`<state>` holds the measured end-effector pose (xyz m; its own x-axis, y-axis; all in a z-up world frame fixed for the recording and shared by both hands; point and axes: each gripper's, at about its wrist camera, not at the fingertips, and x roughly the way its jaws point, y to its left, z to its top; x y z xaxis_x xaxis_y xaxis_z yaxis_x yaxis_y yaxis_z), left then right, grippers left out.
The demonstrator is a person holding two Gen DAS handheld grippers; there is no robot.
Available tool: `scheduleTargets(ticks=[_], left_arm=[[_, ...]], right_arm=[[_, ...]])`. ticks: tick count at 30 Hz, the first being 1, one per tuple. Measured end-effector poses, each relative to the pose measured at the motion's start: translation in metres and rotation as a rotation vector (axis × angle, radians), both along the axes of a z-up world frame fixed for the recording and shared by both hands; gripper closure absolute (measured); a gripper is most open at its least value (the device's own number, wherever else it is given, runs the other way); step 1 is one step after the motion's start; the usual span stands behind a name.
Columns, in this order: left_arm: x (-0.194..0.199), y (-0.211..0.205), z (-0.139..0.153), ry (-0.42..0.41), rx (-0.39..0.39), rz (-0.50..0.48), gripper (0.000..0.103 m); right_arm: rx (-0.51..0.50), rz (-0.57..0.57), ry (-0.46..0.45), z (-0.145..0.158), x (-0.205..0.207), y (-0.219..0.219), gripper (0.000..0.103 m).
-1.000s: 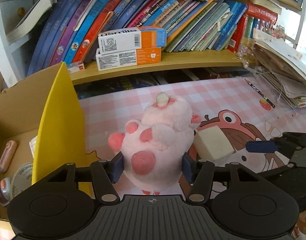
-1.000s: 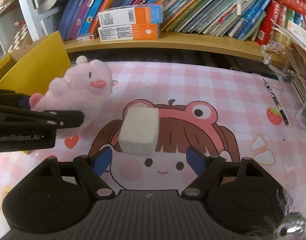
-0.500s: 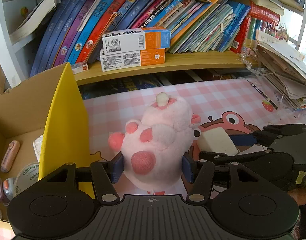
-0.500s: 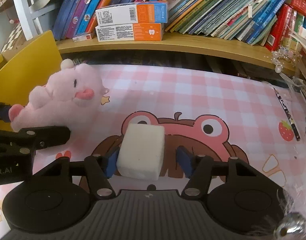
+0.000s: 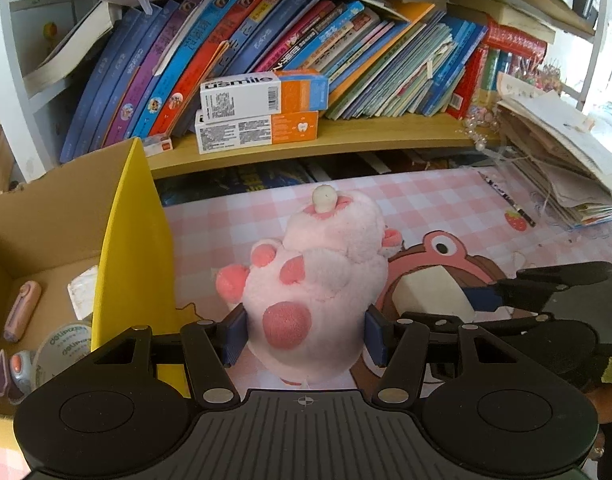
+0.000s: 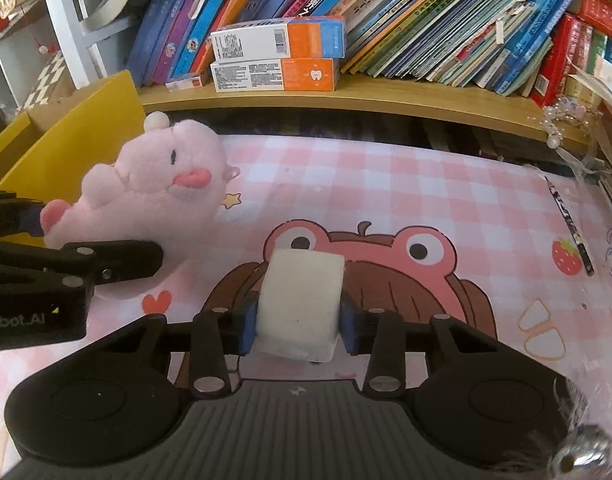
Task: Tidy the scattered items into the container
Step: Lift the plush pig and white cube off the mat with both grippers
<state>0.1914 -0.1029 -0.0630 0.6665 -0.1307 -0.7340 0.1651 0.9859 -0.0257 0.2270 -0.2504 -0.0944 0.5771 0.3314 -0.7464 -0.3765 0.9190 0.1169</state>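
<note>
A pink plush toy [image 5: 306,280] sits between the blue pads of my left gripper [image 5: 306,334], which is shut on its rounded bottom end. Just left of it stands the cardboard box [image 5: 46,232] with its yellow flap [image 5: 134,248] raised. To the right, a white foam block [image 6: 300,292] rests on the pink cartoon mat. My right gripper [image 6: 299,322] is closing on the block, and its pads press on both sides. In the right wrist view the plush toy [image 6: 158,192] lies at the left, beside the block.
The box holds a pink case [image 5: 22,312], a tape roll [image 5: 64,348] and other small items. A wooden shelf with books and two toothpaste boxes [image 5: 262,96] runs along the back. A pencil [image 5: 506,200] and a paper stack [image 5: 566,152] lie at the right.
My right gripper slid forward around the white block and its jaws closed onto it. The left gripper kept its hold on the plush toy and stayed put.
</note>
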Motion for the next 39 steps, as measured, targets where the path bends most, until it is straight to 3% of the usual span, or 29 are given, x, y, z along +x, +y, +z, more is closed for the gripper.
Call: scheduleTargets(ticks=[21,39], left_arm=[[-0.056,-0.008,0.035,-0.046,-0.042,-0.05,0.046],[-0.1,-0.001,0.045,-0.064,-0.073,-0.058,0.046]], right_arm=[[0.038,-0.033,-0.025,0.036,-0.064,-0.019,0.066],[0.025,-0.037,-0.066,0.054,-0.105,-0.017,0.066]])
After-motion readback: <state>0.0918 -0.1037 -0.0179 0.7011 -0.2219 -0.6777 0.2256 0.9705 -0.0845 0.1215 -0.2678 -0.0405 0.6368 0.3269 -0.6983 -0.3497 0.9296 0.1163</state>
